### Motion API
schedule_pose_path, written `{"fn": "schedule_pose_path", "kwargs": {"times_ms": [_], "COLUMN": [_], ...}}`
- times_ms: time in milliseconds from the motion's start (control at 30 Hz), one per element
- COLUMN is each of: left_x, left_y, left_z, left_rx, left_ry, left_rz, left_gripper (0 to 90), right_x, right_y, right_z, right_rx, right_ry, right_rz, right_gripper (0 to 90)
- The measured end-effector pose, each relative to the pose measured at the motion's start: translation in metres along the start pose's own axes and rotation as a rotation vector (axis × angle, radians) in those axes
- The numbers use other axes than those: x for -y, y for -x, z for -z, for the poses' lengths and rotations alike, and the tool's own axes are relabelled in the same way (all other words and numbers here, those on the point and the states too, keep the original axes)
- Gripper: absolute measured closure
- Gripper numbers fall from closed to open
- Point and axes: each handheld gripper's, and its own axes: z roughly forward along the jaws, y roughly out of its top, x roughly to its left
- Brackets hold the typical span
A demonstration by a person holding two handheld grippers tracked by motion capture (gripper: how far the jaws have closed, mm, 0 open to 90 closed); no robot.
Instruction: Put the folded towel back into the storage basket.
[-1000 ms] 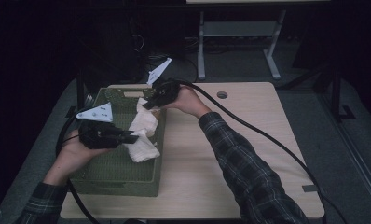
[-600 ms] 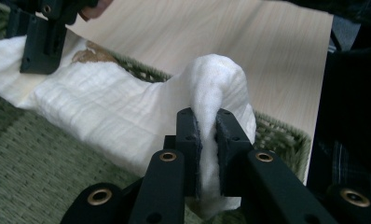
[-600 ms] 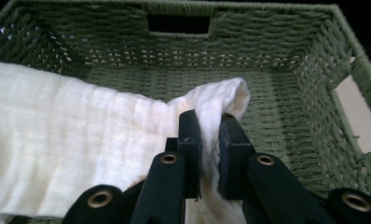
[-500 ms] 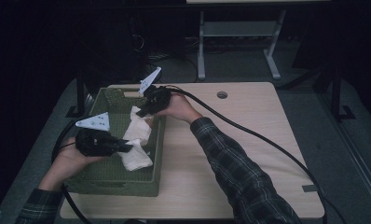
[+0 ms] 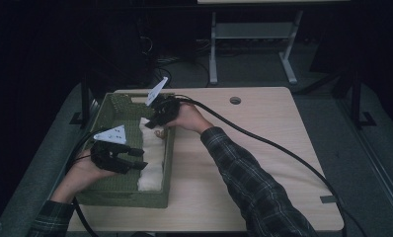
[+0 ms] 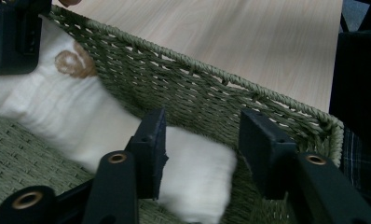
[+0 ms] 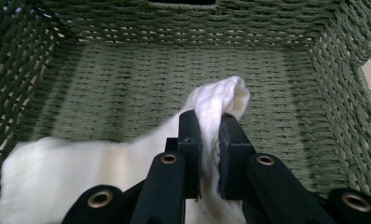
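Note:
A white cloth (image 5: 152, 163) with a brown patch (image 6: 74, 63) lies inside a green woven basket (image 5: 125, 197), stretched along its right wall. My left gripper (image 5: 137, 159) is low at the cloth's near end. Its jaws have just been opening and now stand apart, with the cloth's end (image 6: 197, 172) loose between them, the pads off it. My right gripper (image 5: 152, 123) is at the cloth's far end, shut on a fold of it (image 7: 216, 95). In the left gripper view the right gripper's jaw (image 6: 13, 39) shows at top left.
The basket sits at the left end of a light wooden table (image 5: 263, 143) with a round cable hole (image 5: 235, 100) at the back. A black cable (image 5: 283, 148) trails across the tabletop from the right gripper. The basket's wall (image 6: 197, 93) rises close beside the left gripper.
Both hands have come down and laid the cloth in the basket. The left gripper's jaws have opened and let go of the cloth's near end.

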Motion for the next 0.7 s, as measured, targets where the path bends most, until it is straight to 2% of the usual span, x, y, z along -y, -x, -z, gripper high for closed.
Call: {"fn": "schedule_pose_path", "kwargs": {"times_ms": [133, 300, 467, 633, 700], "left_x": [-0.001, -0.004, -0.006, -0.006, -0.006], "left_y": [0.000, -0.001, 0.000, 0.001, 0.002], "left_z": [-0.002, -0.004, -0.005, -0.006, -0.006], "left_rx": [-0.010, -0.007, -0.001, 0.005, 0.007], "left_ry": [0.019, 0.038, 0.054, 0.054, 0.057], "left_rz": [0.000, -0.004, -0.001, -0.002, 0.000], "left_gripper": [43.7, 42.8, 42.4, 42.3, 42.3], "right_x": [-0.001, 0.000, 0.000, 0.005, 0.007], "right_y": [0.003, 0.009, 0.019, 0.032, 0.036], "right_z": [0.003, 0.005, 0.011, 0.006, 0.003], "right_rx": [0.011, 0.026, 0.062, 0.067, 0.083], "right_ry": [0.003, -0.006, 0.002, -0.009, -0.013], "right_rz": [-0.003, -0.012, -0.030, -0.056, -0.059], "right_gripper": [81.5, 81.5, 81.5, 81.1, 80.1]}}
